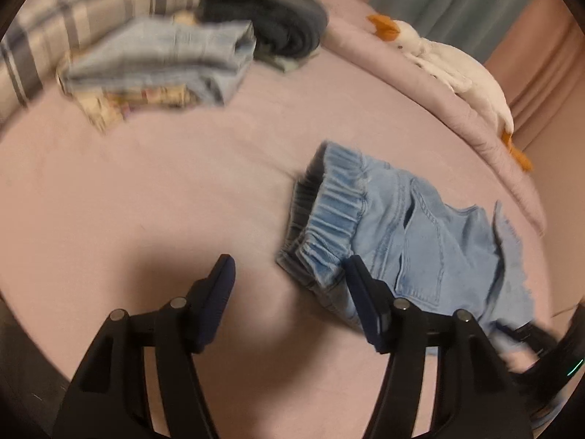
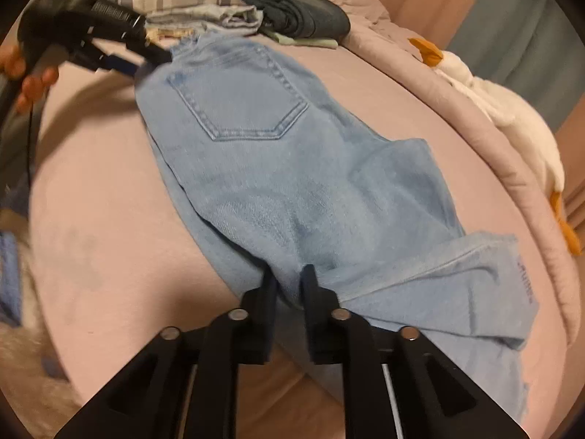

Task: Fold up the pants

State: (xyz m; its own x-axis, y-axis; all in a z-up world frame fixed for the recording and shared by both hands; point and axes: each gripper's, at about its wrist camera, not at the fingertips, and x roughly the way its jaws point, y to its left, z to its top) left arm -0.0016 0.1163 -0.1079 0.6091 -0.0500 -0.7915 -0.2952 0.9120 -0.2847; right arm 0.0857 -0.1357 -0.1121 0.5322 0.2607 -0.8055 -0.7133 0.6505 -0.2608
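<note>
Soft, faded denim pants [image 2: 292, 168] are lying across the pink bedsheet [image 1: 128, 190]; the left gripper [image 1: 289, 274] is gaping beside their ribbed waistband, the right gripper [image 2: 289, 278] pinching a fabric ridge at frame bottom.

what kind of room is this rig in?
Most likely a bedroom. The jeans lie on a pink bed sheet, with a plaid pillow and a stack of folded clothes behind, and a plush goose at the edge.
</note>
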